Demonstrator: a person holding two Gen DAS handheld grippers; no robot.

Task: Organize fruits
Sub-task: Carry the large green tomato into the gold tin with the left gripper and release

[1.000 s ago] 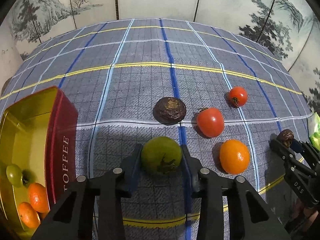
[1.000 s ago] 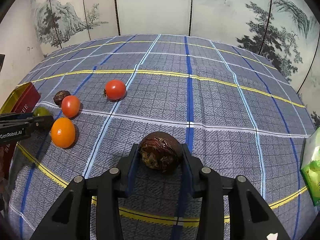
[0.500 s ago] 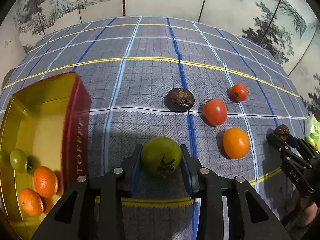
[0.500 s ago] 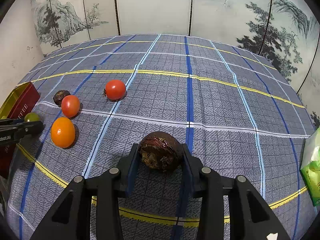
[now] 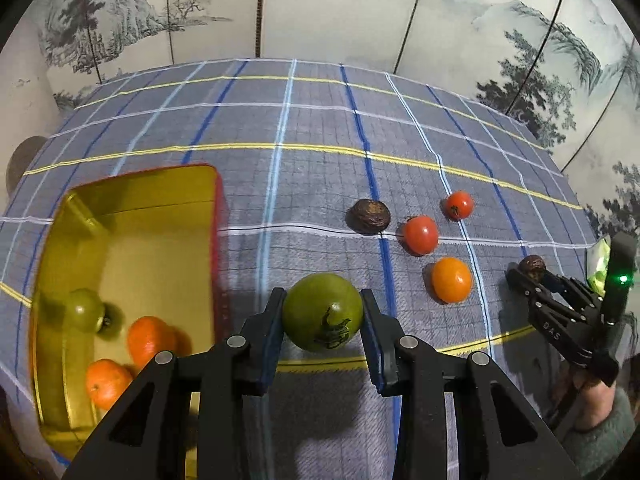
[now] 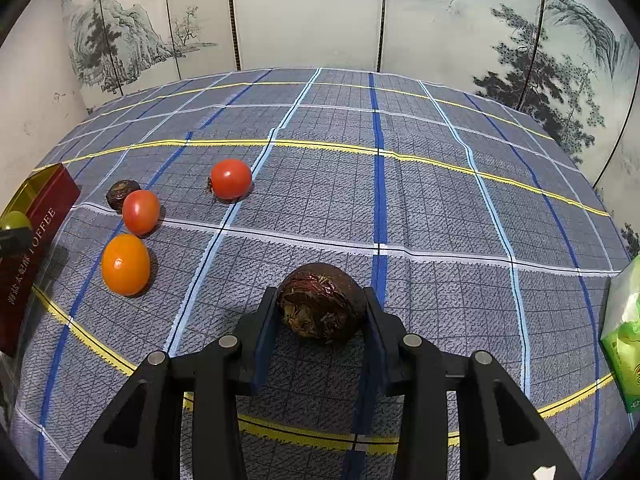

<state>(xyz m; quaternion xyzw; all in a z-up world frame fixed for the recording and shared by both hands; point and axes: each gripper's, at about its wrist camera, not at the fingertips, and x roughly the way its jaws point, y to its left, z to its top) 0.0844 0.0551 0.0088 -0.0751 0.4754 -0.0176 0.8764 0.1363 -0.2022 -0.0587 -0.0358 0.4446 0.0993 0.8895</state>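
My left gripper (image 5: pixel 322 316) is shut on a green tomato (image 5: pixel 322 311) and holds it above the cloth, just right of the red tin (image 5: pixel 218 216) with a gold inside. The tin holds a small green fruit (image 5: pixel 85 313) and two oranges (image 5: pixel 149 338). My right gripper (image 6: pixel 322 314) is shut on a dark brown wrinkled fruit (image 6: pixel 320 307); it also shows in the left wrist view (image 5: pixel 532 267). On the cloth lie an orange (image 5: pixel 452 280), two red tomatoes (image 5: pixel 420 234) and another brown fruit (image 5: pixel 370 216).
A green packet (image 6: pixel 624 336) lies at the table's right edge. The plaid cloth (image 6: pixel 400 184) covers the table. A painted folding screen (image 6: pixel 304 12) stands behind it. The tin also shows at the left edge of the right wrist view (image 6: pixel 36 236).
My left gripper has lifted the green tomato and carried it left towards the tin, which now shows more of its inside. My right gripper has stayed in place with the brown fruit.
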